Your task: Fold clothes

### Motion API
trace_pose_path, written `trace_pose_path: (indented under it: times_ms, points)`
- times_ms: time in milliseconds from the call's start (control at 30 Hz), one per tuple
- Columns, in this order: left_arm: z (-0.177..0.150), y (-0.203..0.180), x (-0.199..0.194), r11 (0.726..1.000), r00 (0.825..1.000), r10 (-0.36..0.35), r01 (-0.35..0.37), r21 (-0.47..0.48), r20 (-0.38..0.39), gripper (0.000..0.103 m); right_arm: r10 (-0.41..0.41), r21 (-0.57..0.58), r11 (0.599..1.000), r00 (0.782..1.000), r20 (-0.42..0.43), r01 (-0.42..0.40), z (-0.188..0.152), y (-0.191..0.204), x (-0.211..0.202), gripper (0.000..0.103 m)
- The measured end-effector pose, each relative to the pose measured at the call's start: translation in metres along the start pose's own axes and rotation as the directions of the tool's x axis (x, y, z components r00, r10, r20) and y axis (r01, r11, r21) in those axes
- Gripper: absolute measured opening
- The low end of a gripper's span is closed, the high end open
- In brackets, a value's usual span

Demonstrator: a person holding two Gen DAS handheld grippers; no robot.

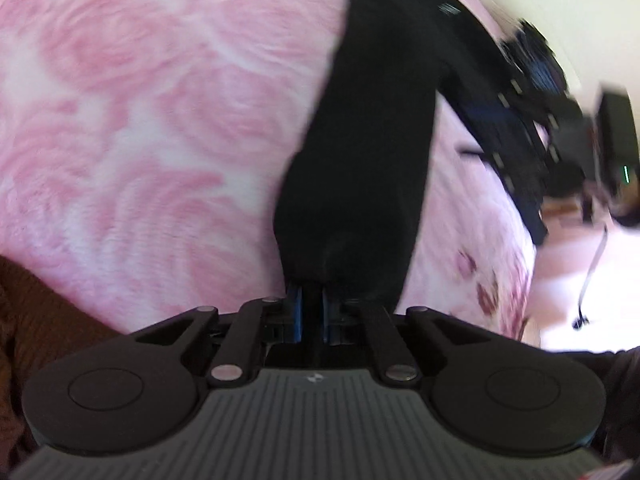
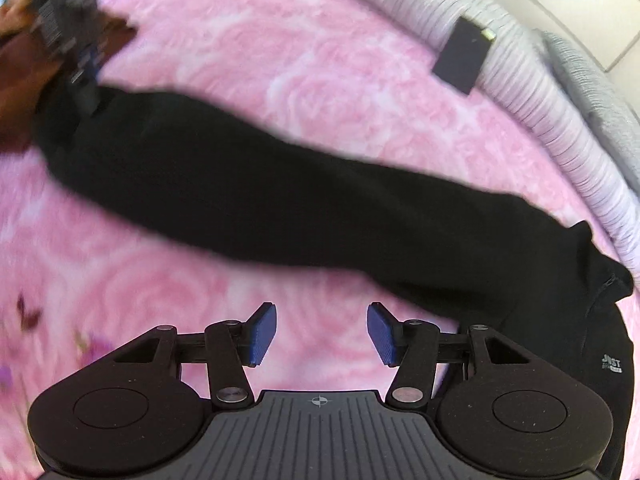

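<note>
From my left wrist camera, my left gripper (image 1: 313, 300) sits at the bottom centre of the frame with its blue pads drawn close together, pinching the end of a black garment (image 1: 360, 160). The cloth runs from my fingers up through the middle of the frame to the top edge, lying over a pink rose-patterned blanket (image 1: 140, 120) that fills the left and centre. At the right edge I see my right gripper (image 1: 536, 120), blurred; from here I cannot tell how its jaws stand. A brown fabric (image 1: 36, 320) shows at the lower left.

From my right wrist camera, my right gripper (image 2: 322, 334) is at the bottom centre, jaws spread wide, nothing between the blue pads (image 2: 262, 334), only pink blanket (image 2: 320, 60) under them. The black garment (image 2: 280, 208) stretches across the frame from the upper left to the lower right, where a small white logo (image 2: 612, 364) shows. My left gripper (image 2: 76, 40) is blurred at the upper left, at the garment's far end. A ribbed grey cover (image 2: 532, 92) curves along the upper right with a dark flat rectangle (image 2: 462, 56) resting on it.
</note>
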State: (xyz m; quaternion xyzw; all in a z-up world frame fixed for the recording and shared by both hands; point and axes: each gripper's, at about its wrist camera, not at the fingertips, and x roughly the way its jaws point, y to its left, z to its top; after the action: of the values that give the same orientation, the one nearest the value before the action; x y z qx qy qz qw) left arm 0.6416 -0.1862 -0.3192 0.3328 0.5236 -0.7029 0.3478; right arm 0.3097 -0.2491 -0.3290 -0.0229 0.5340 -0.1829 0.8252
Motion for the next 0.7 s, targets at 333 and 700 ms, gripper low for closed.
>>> trace_pose_path:
  times_ms: [333, 700]
  points:
    - [-0.022, -0.011, -0.016, 0.999, 0.999, 0.035, -0.035, 0.026, 0.016, 0.003, 0.071, 0.082, 0.994, 0.995, 0.074, -0.077, 0.047, 0.002, 0.011, 0.054]
    - [-0.009, 0.016, -0.029, 0.988, 0.981, 0.157, -0.156, -0.017, 0.113, 0.002, -0.040, 0.188, 0.981, 0.999, -0.032, 0.045, 0.020, -0.008, 0.021, 0.054]
